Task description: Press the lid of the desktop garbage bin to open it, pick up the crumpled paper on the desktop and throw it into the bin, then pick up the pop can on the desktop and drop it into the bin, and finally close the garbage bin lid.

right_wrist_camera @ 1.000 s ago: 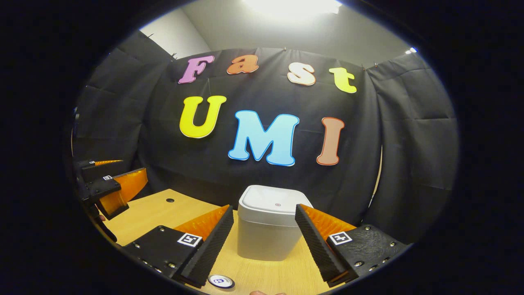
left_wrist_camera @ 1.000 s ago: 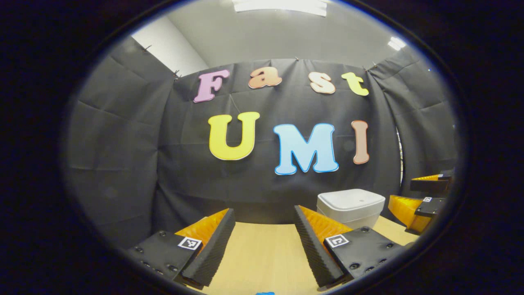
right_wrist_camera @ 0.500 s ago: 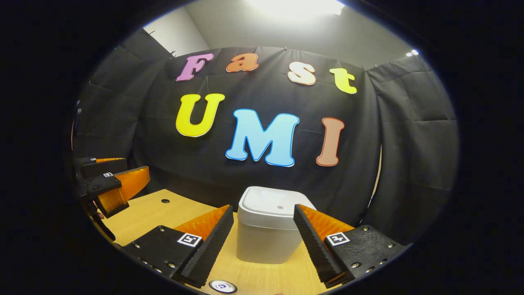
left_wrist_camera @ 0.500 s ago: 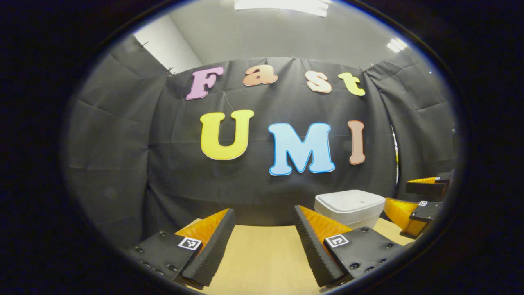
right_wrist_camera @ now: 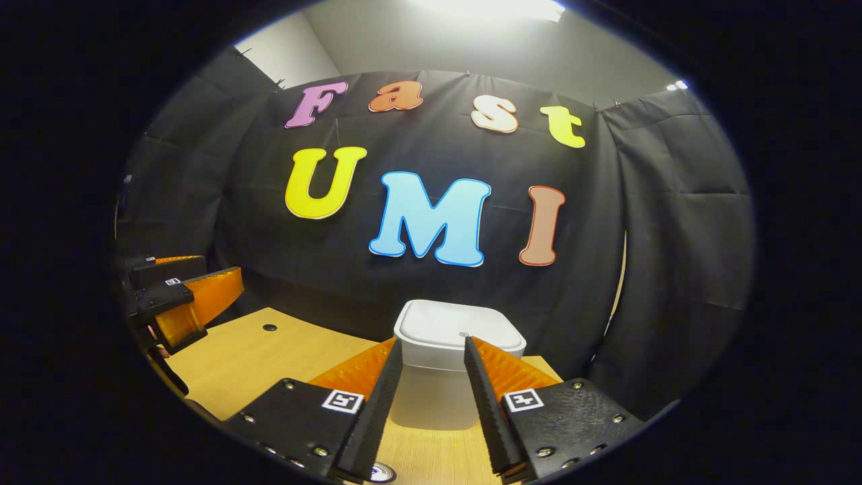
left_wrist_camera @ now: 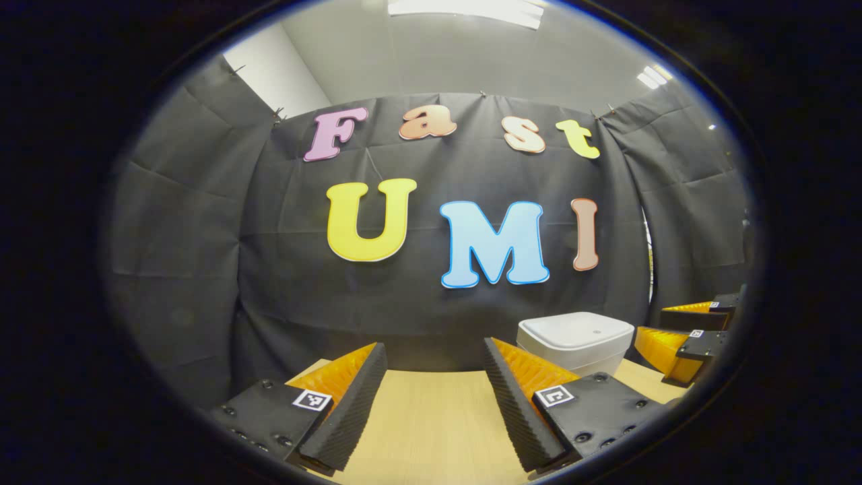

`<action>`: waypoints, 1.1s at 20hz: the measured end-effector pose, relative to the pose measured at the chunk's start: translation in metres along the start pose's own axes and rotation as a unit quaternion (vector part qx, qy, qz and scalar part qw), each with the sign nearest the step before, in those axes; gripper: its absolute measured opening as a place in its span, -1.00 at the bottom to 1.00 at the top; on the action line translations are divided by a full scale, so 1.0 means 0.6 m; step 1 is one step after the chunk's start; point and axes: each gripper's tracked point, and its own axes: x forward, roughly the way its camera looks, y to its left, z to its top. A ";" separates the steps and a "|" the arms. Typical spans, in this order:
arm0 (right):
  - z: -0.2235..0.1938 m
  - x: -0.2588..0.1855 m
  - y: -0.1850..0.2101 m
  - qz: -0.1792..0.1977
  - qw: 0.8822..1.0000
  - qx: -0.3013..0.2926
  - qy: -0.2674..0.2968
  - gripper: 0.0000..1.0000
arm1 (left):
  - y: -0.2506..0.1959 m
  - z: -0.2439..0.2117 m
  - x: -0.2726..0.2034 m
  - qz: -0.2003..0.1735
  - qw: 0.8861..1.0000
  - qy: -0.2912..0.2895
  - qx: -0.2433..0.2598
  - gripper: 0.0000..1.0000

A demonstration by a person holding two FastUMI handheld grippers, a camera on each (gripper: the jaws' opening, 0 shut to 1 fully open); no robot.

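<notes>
A: Bin (right_wrist_camera: 450,367)?
B: Near desk's (right_wrist_camera: 269,353) far edge, lid (right_wrist_camera: 460,326) down; every step outstanding.
A: Grippers?
B: Right gripper (right_wrist_camera: 431,357) before bin, jaws narrowed, gripping nothing. Left gripper (left_wrist_camera: 434,364) jaws spread, empty.

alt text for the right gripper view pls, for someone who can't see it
The right claw points at a white desktop bin with its lid closed, its fingers partly closed and empty. The bin stands on a wooden table; the left claw hangs open at the left edge.
</notes>
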 end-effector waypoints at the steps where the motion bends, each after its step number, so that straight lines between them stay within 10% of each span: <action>1: 0.001 0.001 0.000 -0.003 1.000 0.001 0.001 0.01 | 0.000 -0.002 0.001 0.000 1.000 0.001 -0.002 0.93; 5: -0.016 0.000 -0.004 -0.011 1.000 0.002 0.008 -0.46 | 0.008 -0.010 0.003 0.004 1.000 0.003 -0.009 0.93; 7: -0.008 0.030 0.013 0.008 1.000 0.010 0.009 -1.00 | 0.011 -0.013 0.004 0.006 1.000 0.004 -0.010 0.89; 22: -0.044 0.125 -0.041 0.001 0.999 0.026 0.035 -0.99 | 0.032 -0.038 0.007 0.042 0.999 0.024 0.018 0.93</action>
